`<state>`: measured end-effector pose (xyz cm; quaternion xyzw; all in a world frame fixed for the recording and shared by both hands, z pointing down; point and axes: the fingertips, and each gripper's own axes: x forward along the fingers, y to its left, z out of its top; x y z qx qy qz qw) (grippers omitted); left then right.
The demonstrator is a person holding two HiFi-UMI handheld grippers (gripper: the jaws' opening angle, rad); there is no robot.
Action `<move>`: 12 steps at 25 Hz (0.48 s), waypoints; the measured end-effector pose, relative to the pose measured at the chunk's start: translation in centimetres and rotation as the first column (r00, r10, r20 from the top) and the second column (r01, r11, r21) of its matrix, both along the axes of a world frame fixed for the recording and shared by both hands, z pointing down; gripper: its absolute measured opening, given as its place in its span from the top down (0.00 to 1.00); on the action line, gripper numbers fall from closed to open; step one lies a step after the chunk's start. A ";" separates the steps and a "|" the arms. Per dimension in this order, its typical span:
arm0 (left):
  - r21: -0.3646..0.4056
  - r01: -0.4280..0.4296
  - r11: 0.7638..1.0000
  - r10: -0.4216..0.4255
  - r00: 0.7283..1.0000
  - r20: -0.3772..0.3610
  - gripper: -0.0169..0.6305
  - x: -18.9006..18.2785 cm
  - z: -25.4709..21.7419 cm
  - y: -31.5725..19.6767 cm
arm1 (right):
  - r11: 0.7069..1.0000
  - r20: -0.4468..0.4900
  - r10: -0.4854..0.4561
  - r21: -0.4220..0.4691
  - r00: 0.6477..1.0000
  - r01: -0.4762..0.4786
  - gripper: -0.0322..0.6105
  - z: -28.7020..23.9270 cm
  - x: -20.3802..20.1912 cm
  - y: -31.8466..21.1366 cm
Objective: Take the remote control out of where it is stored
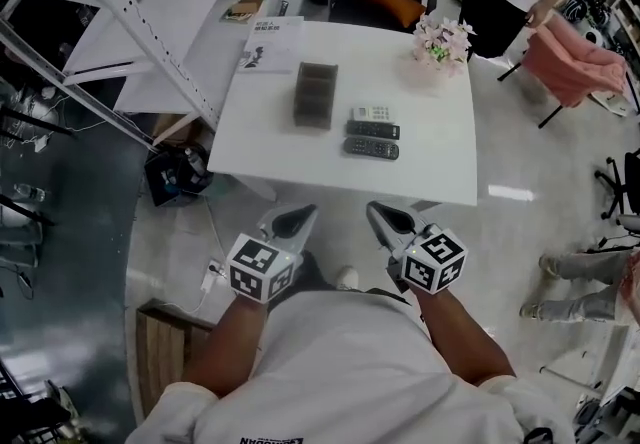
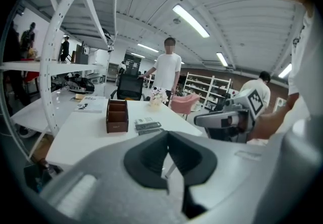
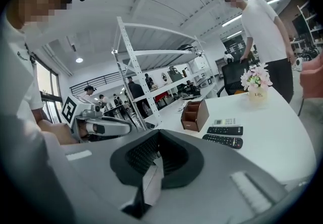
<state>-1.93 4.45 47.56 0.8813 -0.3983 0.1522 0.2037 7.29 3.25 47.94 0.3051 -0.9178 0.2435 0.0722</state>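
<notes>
The left gripper point(image 1: 292, 222) and right gripper point(image 1: 392, 222) are hovering side by side just off the near edge of the table point(image 1: 290, 152), close to the person's body. Each is pointing at the table with its jaws pressed together on nothing.

A white remote point(image 1: 372, 113), a black remote point(image 1: 373, 130) and a second black remote point(image 1: 371, 148) are lying flat in a close row near the table's middle. They are outside the box point(image 1: 315, 94), just to its right.

Bare tabletop is lying between the near edge and the remotes. Flowers point(image 1: 441, 42) are crowding the far right corner and papers point(image 1: 272, 42) the far left. A rack point(image 1: 120, 12) is slanting past the left edge.
</notes>
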 end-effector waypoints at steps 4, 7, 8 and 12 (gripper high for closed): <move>-0.007 0.018 1.000 -0.018 1.000 0.005 0.97 -0.1 -0.1 2.2 | 1.000 -0.003 -0.011 0.008 1.000 0.011 0.94 -0.5 0.2 1.7; 0.005 0.021 1.000 -0.021 1.000 0.003 0.97 -0.4 -0.8 2.6 | 1.000 -0.004 -0.008 0.019 1.000 0.008 0.94 -1.0 -0.1 2.2; 0.009 0.019 1.000 -0.019 1.000 0.002 0.97 -0.6 -1.1 2.6 | 1.000 -0.005 -0.006 0.022 1.000 0.006 0.94 -1.1 -0.2 2.3; 0.011 -0.006 1.000 0.006 1.000 0.013 0.97 -1.7 -1.3 2.7 | 0.999 -0.010 0.013 0.033 1.000 -0.012 0.94 -1.5 -1.3 2.5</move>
